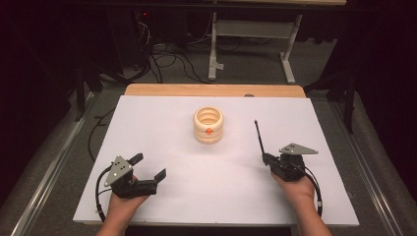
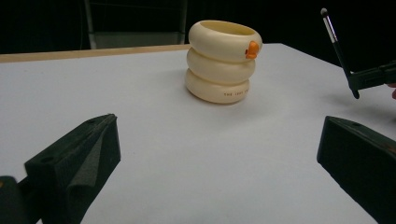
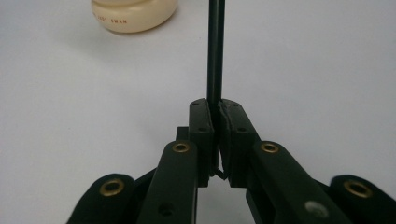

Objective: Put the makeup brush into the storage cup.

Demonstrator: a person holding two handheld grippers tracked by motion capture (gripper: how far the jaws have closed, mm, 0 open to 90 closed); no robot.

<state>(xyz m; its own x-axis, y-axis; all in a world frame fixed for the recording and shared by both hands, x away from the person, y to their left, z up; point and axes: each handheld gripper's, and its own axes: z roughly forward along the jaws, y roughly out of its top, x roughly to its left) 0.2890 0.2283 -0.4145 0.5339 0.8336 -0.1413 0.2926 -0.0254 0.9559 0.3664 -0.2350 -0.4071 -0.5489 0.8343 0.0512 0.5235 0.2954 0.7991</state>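
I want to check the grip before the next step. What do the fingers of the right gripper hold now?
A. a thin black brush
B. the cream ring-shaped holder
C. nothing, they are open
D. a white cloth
A: in the right gripper view, the right gripper is shut on the thin black brush, which rises between its fingers.

A white sheet (image 1: 162, 147) covers the tabletop, and a strip of bare light wood (image 1: 211, 90) shows along its far edge. Beyond it lies grey carpet (image 1: 246, 64) — black cables (image 1: 162, 56) snake across it at the left, and the pale metal legs of a second table (image 1: 253, 34) stand at the back with a crossbar between them. The room around is dark — light falls mainly on the sheet, and metal rails (image 1: 49, 167) run along the floor at both sides.
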